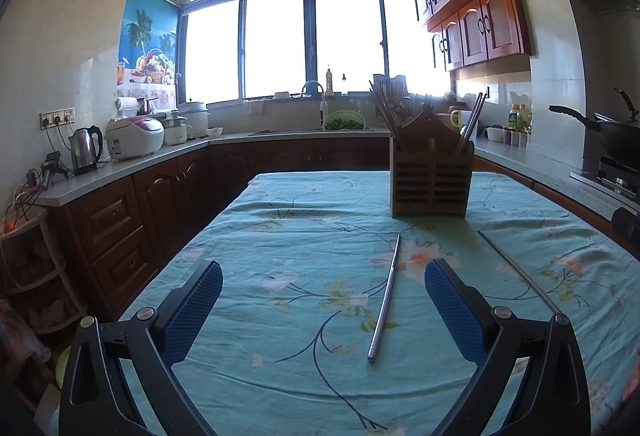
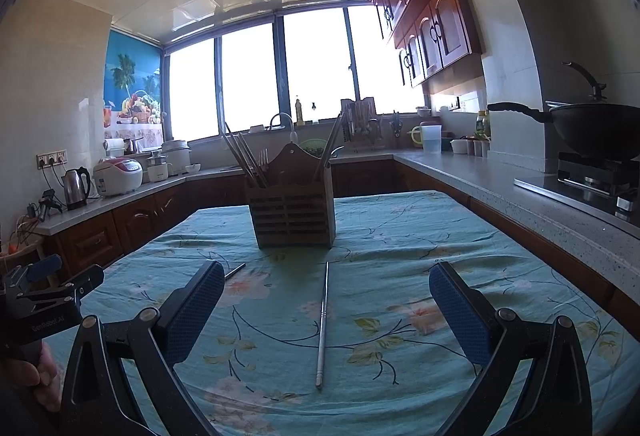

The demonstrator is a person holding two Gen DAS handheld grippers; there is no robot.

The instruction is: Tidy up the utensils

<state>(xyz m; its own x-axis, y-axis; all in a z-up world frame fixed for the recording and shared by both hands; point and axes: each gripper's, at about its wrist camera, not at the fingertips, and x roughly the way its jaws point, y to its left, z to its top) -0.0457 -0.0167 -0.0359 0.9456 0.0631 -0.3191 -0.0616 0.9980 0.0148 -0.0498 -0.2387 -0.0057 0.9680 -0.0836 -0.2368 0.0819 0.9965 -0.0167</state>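
Note:
Two metal chopsticks lie on the floral teal tablecloth [image 1: 280, 236] in front of a slatted wooden utensil holder [image 1: 432, 176]. The holder has chopsticks and other utensils standing in it. In the left wrist view one chopstick [image 1: 386, 296] lies between the fingers of my open left gripper [image 1: 324, 300], nearer the right pad [image 1: 452, 308]. The other chopstick [image 1: 520, 268] lies off to the right. In the right wrist view that second chopstick [image 2: 323, 324] lies midway between the fingers of my open right gripper [image 2: 326, 312]. The holder [image 2: 294, 212] stands just beyond it. Only the first chopstick's tip [image 2: 236, 270] shows past the left pad.
My left gripper [image 2: 72, 270] and a hand [image 2: 36, 376] show at the left edge of the right wrist view. Counters ring the table: a kettle [image 1: 86, 150] and rice cooker [image 1: 134, 138] on the left, a sink [image 1: 320, 108] at the back, a wok on the stove [image 2: 592, 132] on the right.

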